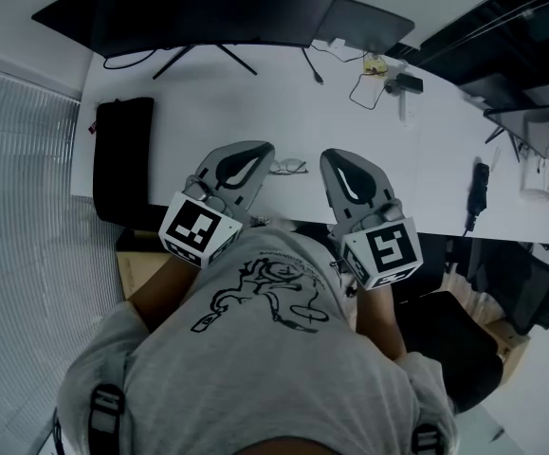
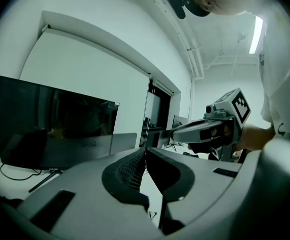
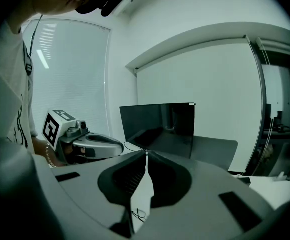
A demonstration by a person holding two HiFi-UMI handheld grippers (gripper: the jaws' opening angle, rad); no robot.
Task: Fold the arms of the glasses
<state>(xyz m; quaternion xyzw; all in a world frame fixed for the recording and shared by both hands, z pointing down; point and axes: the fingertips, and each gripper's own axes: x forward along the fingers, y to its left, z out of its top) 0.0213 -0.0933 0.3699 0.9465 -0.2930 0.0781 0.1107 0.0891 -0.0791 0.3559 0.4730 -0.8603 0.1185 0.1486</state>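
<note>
lying on the white table (image 1: 416, 140), the glasses (image 1: 289, 167) are stretching their long axis side to side. which way their front is facing is too small to tell, as is whether the arms are standing out or lying folded. so this is fitting either glasses waiting to be folded or glasses already folded and let go. the left gripper (image 1: 265, 150) is hovering just left of the glasses, its tip nearly over their left end. the right gripper (image 1: 332, 156) is hovering right of the glasses with a clear gap, so the left one is nearer. both are pointing past the glasses toward the monitor (image 1: 208, 8) well beyond them. each gripper's jaws are pressing together tip to tip, gripping nothing.
</note>
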